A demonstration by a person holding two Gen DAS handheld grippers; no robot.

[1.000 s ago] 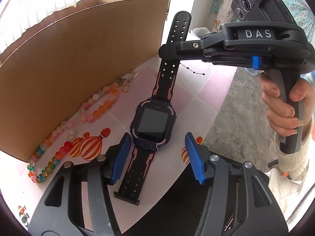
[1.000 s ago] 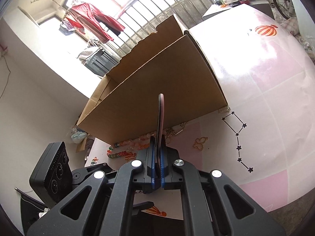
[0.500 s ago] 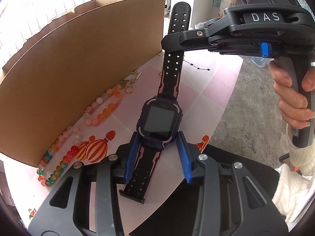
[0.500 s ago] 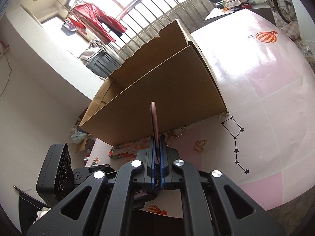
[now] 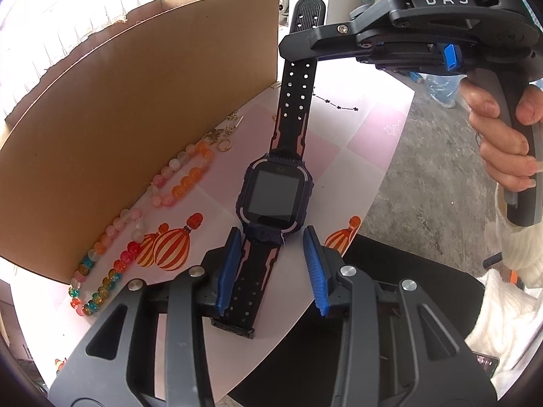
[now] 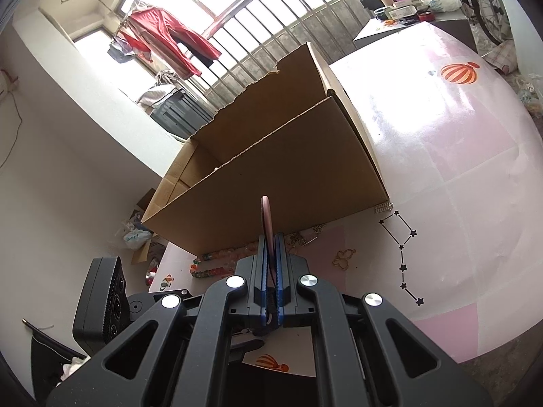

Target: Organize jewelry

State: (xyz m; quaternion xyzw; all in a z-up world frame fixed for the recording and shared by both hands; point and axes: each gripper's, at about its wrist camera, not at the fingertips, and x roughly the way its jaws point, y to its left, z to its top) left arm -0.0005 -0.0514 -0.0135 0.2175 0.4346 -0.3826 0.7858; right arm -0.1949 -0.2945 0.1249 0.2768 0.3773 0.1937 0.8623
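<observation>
A cardboard box point(image 5: 135, 108) stands at the left, bead strings point(image 5: 112, 247) lying along its foot on the table point(image 5: 356, 142). The left gripper point(image 5: 271, 268) is closing around the watch point(image 5: 275, 193), whose lower strap lies between its blue pads, right pad clear. The right gripper point(image 6: 270, 271) pinches the upper strap, holding the watch above the table
</observation>
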